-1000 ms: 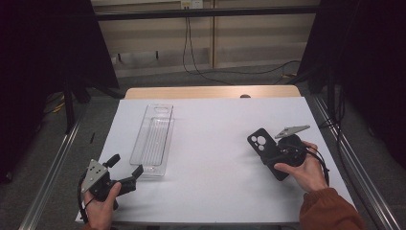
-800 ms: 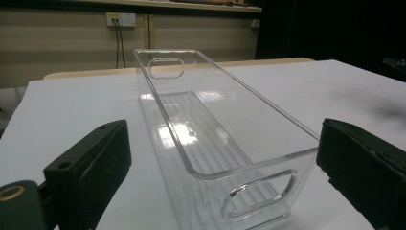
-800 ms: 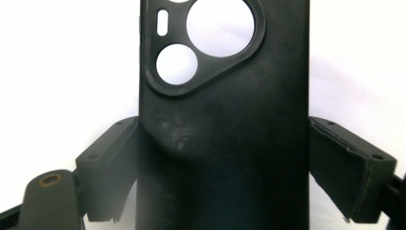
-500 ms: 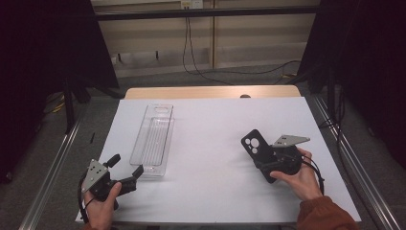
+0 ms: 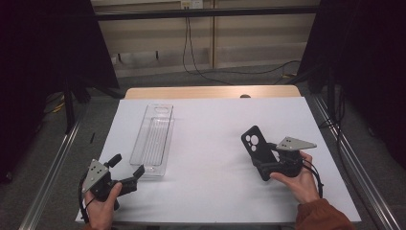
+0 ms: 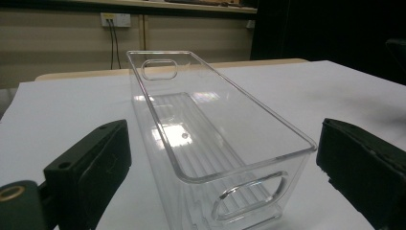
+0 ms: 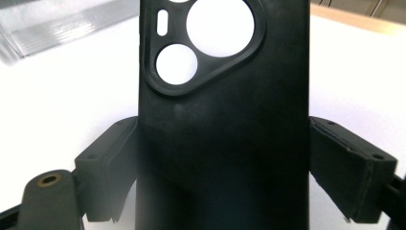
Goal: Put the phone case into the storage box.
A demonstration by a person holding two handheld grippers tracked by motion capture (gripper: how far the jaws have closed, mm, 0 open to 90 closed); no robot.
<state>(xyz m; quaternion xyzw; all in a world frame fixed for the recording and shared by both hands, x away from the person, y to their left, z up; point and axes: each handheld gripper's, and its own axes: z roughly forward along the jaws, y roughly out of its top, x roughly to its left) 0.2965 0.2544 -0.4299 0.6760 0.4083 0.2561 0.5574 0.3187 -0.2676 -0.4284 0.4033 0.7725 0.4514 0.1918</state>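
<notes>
my right gripper (image 5: 262, 158) clamps its jaws across the black rubbery phone case (image 5: 256, 145) to carry it, while my left gripper (image 5: 128, 173) waits with jaws wide at the clear plastic bin (image 5: 154, 139), likely where the case goes.

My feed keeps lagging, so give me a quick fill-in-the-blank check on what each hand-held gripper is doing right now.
1. The right hand-held gripper is shut on a black phone ____.
2. The left hand-held gripper has its jaws ____, with nothing between them.
3. The clear plastic bin lies in front of the ____ hand-held gripper.
4. The bin rests on the ____ table.

Missing words: case; open; left; white
</notes>
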